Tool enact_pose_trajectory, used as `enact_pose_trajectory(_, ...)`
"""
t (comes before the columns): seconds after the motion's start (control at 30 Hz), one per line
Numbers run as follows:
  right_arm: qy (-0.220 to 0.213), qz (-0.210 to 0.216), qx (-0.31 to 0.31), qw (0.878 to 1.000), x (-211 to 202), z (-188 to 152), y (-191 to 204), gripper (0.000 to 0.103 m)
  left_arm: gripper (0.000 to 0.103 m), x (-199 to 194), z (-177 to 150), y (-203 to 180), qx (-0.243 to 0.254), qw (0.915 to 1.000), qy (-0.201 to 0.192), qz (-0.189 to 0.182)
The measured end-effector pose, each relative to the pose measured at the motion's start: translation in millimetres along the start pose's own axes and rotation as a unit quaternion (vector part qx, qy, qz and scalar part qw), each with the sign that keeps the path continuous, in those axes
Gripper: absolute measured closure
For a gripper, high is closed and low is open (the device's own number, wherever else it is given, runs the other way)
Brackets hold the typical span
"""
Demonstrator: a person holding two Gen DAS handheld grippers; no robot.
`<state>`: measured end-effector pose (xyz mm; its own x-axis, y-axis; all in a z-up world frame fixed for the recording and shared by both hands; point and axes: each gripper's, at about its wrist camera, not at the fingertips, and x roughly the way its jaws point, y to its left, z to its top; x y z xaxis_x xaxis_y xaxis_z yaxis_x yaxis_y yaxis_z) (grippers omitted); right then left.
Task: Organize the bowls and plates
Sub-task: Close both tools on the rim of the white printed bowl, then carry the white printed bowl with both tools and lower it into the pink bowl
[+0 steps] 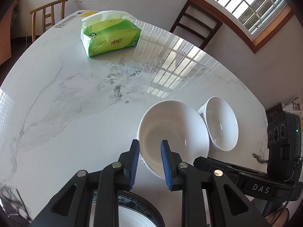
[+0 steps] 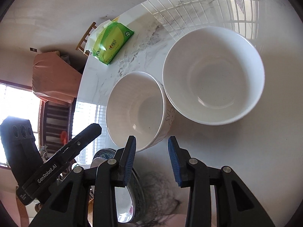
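Straddling the near rim of a white bowl, the left gripper has one blue pad outside the wall and the other inside, the gap between them narrow; whether the pads actually press on the rim cannot be told. That bowl, printed with small rabbit outlines on its outer wall, sits on the white marble table at about five o'clock in the left wrist view, and a second, plain white bowl stands touching it at its three o'clock side. From the right wrist camera the plain bowl sits at about two o'clock of the rabbit one. Below the left gripper, at six o'clock, lies a blue-rimmed plate. The right gripper hangs over bare tabletop just beside the rabbit bowl, at its five o'clock, jaws moderately parted with nothing between them. A green tissue pack lies well apart at eleven o'clock, near the table's far edge. Two wooden chairs stand beyond the table.
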<state>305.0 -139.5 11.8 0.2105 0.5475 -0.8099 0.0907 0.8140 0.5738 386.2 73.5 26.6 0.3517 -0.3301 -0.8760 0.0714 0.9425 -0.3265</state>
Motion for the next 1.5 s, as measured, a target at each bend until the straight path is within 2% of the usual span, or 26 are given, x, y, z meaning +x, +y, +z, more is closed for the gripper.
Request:
enact_pose_trajectory(0.1,0.001,-0.009,0.001,1.0,6.4,3.3,1.1,0.069,0.066,6.1,5.1,-0.4,0.002,1.0,-0.006,0.007)
enact_pose_trajectory(0.43,0.011,-0.027,0.004,1.0,25.4,8.1,-0.4,0.069,0.066,39.9,11.2,4.4,-0.016,0.9996,0.011,0.022)
enact_pose_trajectory(0.47,0.01,-0.03,0.002,0.999,26.9,8.2,0.3,0.069,0.068,43.3,10.6,5.6,-0.022,0.9996,0.015,0.014)
enact_pose_trajectory(0.5,0.009,-0.033,0.002,0.999,28.3,8.3,0.7,0.069,0.081,46.0,9.4,6.2,-0.025,0.9993,0.017,0.02)
enact_pose_trajectory(0.53,0.008,-0.034,0.001,0.999,30.0,8.6,1.0,0.069,0.096,46.3,8.7,6.7,-0.025,0.9987,0.015,0.042)
enact_pose_trajectory(0.57,0.007,-0.036,-0.001,0.999,31.5,8.7,1.2,0.069,0.096,44.6,7.4,7.8,-0.026,0.9984,0.011,0.049)
enact_pose_trajectory(0.63,0.004,-0.042,-0.007,0.999,33.3,8.7,2.3,0.074,0.096,38.6,3.6,13.7,-0.039,0.9983,0.011,0.042)
enact_pose_trajectory(0.7,0.002,-0.042,-0.014,0.999,32.7,7.9,4.0,0.075,0.096,28.3,-3.7,18.8,-0.058,0.9977,0.009,0.034)
enact_pose_trajectory(0.83,0.006,-0.025,-0.025,0.999,26.7,1.7,4.7,0.079,0.095,1.9,-25.5,14.5,-0.061,0.9977,0.002,0.03)
enact_pose_trajectory(0.93,0.005,-0.013,-0.042,0.999,12.1,-9.8,9.0,0.081,0.094,-20.3,-44.6,7.6,-0.066,0.9977,0.003,0.012)
enact_pose_trajectory(1.23,-0.01,0.009,-0.083,0.996,-60.0,-62.9,12.3,0.081,0.09,-80.7,-106.1,-46.4,-0.027,0.9994,0.006,-0.019)
enact_pose_trajectory(1.5,-0.016,0.01,-0.105,0.994,-104.0,-115.2,1.2,0.081,0.089,-102.1,-152.6,-75.6,-0.003,0.9994,0.02,-0.029)
